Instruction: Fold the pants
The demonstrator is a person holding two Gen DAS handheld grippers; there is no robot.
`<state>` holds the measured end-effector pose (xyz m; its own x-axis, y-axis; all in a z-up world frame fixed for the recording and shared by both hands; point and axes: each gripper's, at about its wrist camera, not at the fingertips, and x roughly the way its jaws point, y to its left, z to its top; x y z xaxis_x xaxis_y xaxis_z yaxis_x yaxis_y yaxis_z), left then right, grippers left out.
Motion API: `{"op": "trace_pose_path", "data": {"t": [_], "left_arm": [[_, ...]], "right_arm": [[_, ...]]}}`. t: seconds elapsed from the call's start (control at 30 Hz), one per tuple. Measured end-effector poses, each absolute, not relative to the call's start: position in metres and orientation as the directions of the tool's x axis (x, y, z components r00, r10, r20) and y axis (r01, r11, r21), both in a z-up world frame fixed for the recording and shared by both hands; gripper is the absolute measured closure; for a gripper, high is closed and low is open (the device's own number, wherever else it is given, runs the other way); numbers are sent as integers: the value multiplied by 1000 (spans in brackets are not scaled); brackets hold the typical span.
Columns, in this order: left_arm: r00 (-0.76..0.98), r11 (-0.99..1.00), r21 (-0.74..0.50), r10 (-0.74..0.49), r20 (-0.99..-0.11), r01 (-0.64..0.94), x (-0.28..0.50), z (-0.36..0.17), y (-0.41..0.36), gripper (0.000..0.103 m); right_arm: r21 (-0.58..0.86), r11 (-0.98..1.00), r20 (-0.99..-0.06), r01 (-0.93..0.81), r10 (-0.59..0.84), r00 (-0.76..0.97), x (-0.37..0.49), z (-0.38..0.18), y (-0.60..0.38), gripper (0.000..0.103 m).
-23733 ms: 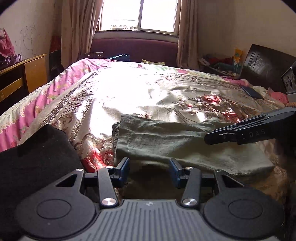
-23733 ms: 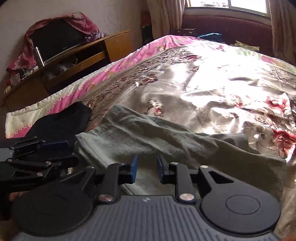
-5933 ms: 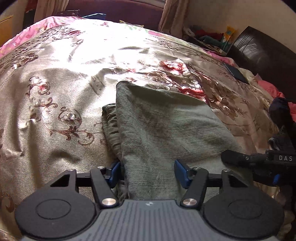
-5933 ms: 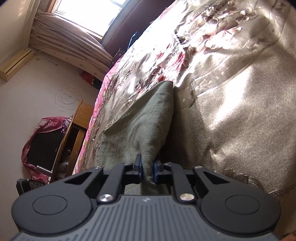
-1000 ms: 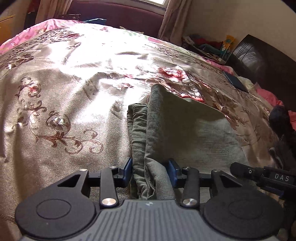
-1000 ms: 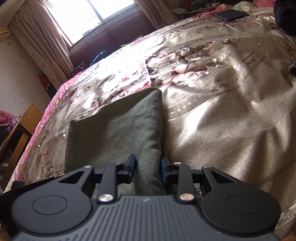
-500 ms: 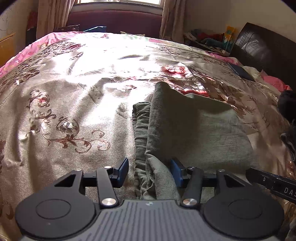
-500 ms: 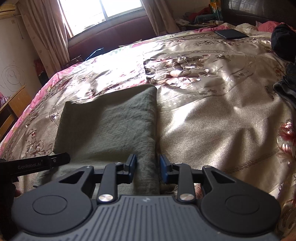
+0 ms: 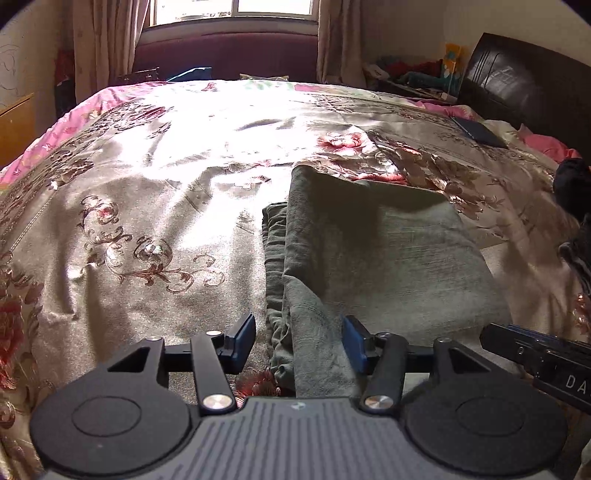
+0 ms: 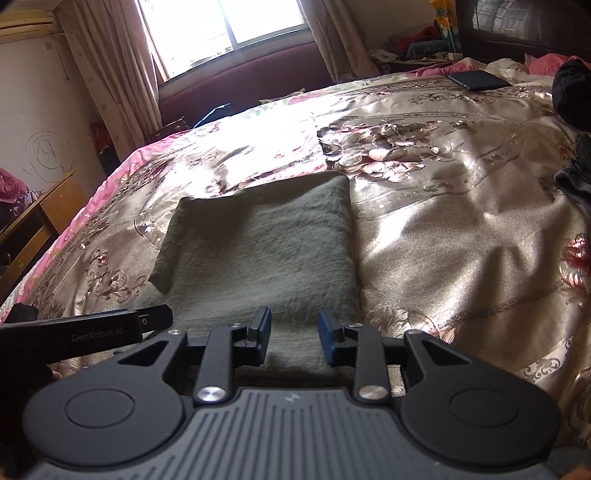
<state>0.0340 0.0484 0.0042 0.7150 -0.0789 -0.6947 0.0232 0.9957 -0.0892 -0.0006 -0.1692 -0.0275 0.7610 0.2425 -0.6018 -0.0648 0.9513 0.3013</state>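
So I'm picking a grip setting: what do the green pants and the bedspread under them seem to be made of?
The pants look like matte, soft woven cloth, perhaps cotton or linen: fine slubby streaks, limp rumpled edges, no shine. The bedspread looks like glossy satin-type fabric, possibly synthetic: strong highlights in the window light and woven floral scrollwork. Neither fibre can be confirmed by sight.

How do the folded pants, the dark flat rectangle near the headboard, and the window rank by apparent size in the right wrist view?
1. folded pants, by far the largest.
2. window, though cropped by the frame and curtains.
3. dark flat rectangle, smallest; being farther away shrinks it.
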Motion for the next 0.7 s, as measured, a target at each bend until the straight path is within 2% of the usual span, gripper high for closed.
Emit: {"op": "trace_pose_path", "data": {"t": [0.17, 0.47, 0.63, 0.7], "left_arm": [[720, 996, -86, -78, -690, 25, 31, 5, 47, 34], [727, 997, -72, -66, -683, 23, 29, 6, 43, 27], [720, 999, -54, -31, -694, -9, 30, 7, 43, 13], [719, 999, -38, -15, -695, -16, 31, 7, 41, 11]], "right_arm": [[311, 950, -630, -41, 238, 739, 4, -35, -173, 75], [309, 950, -626, -43, 237, 743, 3, -35, -171, 74], [324, 945, -599, -50, 246, 762, 1, -32, -172, 74], [325, 944, -594, -52, 246, 766, 1, -31, -172, 74]]}}
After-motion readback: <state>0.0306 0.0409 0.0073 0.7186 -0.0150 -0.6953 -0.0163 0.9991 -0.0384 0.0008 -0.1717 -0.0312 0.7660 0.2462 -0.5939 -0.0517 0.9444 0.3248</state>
